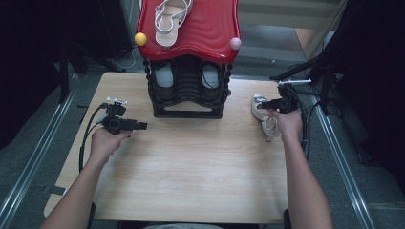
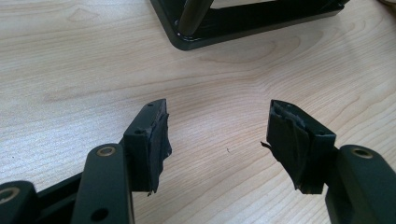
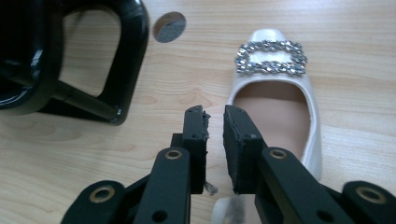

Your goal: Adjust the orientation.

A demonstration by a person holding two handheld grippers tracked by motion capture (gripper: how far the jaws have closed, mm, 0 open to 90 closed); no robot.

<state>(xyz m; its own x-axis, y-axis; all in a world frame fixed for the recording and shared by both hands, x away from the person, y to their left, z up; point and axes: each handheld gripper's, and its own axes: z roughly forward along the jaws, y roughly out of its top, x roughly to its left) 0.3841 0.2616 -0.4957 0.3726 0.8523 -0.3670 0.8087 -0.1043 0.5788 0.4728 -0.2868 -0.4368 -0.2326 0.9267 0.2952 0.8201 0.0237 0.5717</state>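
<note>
Table (image 1: pixel 191 181): pale wood top, across the middle and lower part of the high view.

Rack (image 1: pixel 188 90): black, two-tiered, upper centre of the high view, standing on the table. Red wavy top (image 1: pixel 210 24) with a yellow knob (image 1: pixel 140 38) at its left corner and a pink knob (image 1: pixel 235 43) at its right. A white strappy sandal (image 1: pixel 169 21) lies on the red top. Two light shoes (image 1: pixel 165 76) sit in the tier below, side by side. Part of the rack's base appears at the top of the left gripper view and at the upper left of the right gripper view.

Pump (image 3: pixel 275 107): cream, with a sparkling square buckle (image 3: pixel 271 58) on the toe. Lies flat on the table at centre right of the high view (image 1: pixel 265 117), well apart from the rack, right of it. In the right gripper view it sits right of centre, toe toward the top of the frame.

Left gripper (image 1: pixel 138 126): centre left of the high view, held low over bare table, pointing right toward the rack. Jaws stand wide apart with nothing between them (image 2: pixel 217 140).

Right gripper (image 1: pixel 262 104): centre right of the high view, above the pump's rear part. Jaws parted by a narrow gap (image 3: pixel 215 140), nothing between them; the pads do not touch the pump.

Round grey disc (image 3: pixel 169 26): on the table between rack and pump, upper middle of the right gripper view.
</note>
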